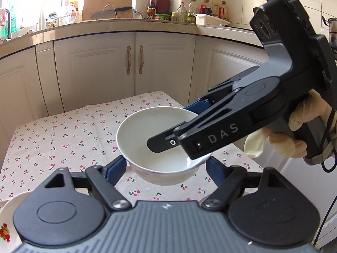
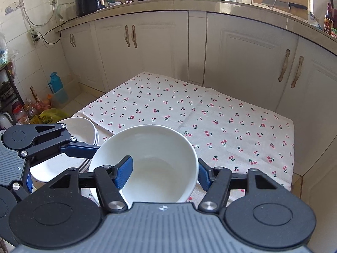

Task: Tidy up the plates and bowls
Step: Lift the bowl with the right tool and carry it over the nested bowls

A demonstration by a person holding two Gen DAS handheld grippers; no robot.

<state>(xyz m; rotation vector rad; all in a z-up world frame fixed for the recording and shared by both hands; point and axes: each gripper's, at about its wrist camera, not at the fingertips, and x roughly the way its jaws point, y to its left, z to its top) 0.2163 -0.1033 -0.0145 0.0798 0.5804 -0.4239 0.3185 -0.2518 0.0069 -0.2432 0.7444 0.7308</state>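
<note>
We log the left gripper (image 1: 166, 167) nearest in its own view, its blue pads (image 1: 117, 169) set on either side of a white bowl (image 1: 147, 132) and pressing its outer wall; the bowl hangs clear above the cherry-print tablecloth (image 1: 63, 139). The bowl's underside is hidden from us. The right gripper (image 2: 166, 174) clamps the same bowl's rim: one blue pad (image 2: 124, 172) sits inside against the wall, the other outside on the right edge, so both jaws are closed on the bowl. In the left view this gripper crosses from the right and covers the bowl's near right rim, with a gloved hand (image 1: 303, 130) on its grip, partly cut off at the frame edge. At the lower left corner of the left view a plate (image 1: 8, 215) with a fruit motif is mostly hidden behind the gripper body. In the right view a stack of white bowls (image 2: 84, 132) sits at the table's left edge, partly covered by the left gripper's finger; we cannot count them. Beyond stand cream cabinets (image 2: 160, 42) and a cluttered counter (image 1: 126, 24); its bottles are too small to read.
</note>
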